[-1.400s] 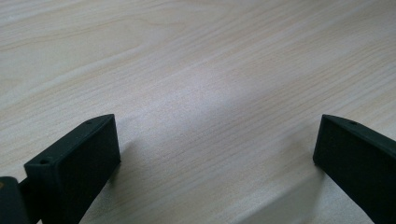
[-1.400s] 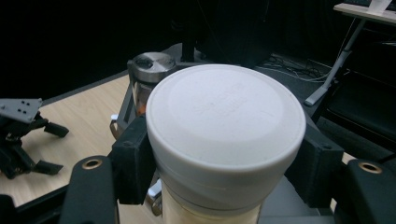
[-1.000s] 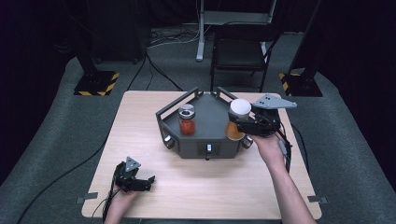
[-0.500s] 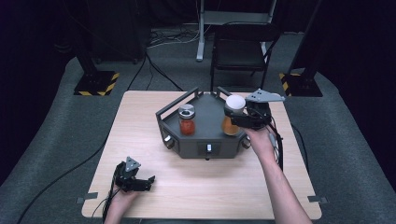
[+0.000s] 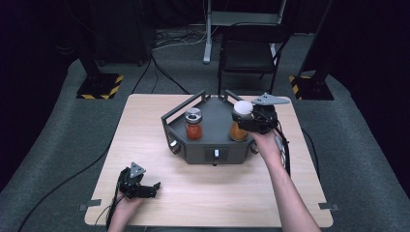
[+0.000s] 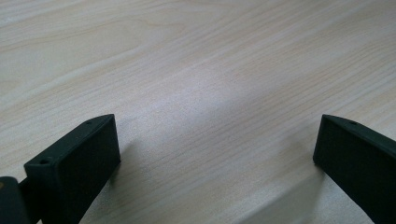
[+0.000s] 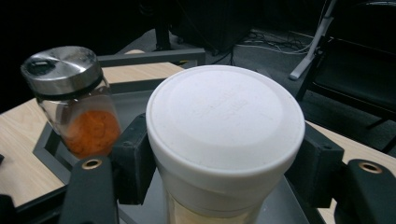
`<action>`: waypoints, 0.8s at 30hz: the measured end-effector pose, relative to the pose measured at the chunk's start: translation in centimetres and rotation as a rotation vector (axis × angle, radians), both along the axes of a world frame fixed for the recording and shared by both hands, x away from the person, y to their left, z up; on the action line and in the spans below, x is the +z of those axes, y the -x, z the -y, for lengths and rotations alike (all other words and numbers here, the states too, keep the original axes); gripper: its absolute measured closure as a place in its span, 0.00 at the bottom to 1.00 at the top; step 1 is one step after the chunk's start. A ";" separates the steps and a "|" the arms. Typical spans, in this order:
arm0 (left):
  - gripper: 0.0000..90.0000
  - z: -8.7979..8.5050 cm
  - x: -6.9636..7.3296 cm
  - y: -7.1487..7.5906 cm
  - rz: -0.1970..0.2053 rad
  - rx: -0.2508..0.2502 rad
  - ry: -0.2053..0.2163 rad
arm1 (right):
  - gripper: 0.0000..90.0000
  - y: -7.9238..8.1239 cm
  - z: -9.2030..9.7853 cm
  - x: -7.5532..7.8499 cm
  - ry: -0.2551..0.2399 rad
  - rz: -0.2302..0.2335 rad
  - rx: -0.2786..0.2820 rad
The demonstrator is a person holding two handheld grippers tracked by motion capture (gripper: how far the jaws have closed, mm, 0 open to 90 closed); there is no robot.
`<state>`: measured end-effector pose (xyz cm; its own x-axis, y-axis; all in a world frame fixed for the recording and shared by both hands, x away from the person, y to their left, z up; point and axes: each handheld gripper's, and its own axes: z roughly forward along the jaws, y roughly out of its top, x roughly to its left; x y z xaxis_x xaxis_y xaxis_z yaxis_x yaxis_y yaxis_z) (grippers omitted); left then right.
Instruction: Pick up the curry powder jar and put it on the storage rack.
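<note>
Carried inward from the table's right side, the white-lidded jar (image 5: 241, 121), clenched just under its lid by the right gripper (image 5: 255, 122), now hovers above the grey tray (image 5: 212, 153) beside the spice jar (image 5: 194, 124), seemingly ready for setting down, while the left gripper (image 5: 140, 187) rests released on the table (image 5: 145, 121)

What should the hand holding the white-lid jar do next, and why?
Probably lower it gently onto the grey tray. The right gripper is clamped on the white-lid jar above the tray, beside the silver-capped spice jar. It looks like it's being placed there, so set it down before letting go.
</note>
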<state>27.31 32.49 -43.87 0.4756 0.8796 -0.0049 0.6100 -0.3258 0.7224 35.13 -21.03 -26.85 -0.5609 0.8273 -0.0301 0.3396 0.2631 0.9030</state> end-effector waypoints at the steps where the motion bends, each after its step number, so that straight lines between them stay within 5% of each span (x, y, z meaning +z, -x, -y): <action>1: 0.00 0.0 0.0 0.0 0.000 0.000 0.000 | 0.36 -0.1 0.0 0.0 0.005 -0.006 -0.003; 24: 0.00 0.0 0.0 0.0 -0.001 -0.001 -0.002 | 0.36 -1.0 0.9 -0.5 -0.023 -0.042 0.017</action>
<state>27.33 32.49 -43.84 0.4768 0.8790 -0.0032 0.6100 -0.3283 0.7212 36.16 -21.91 -27.32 -0.5755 0.8177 0.0123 0.3728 0.2489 0.8939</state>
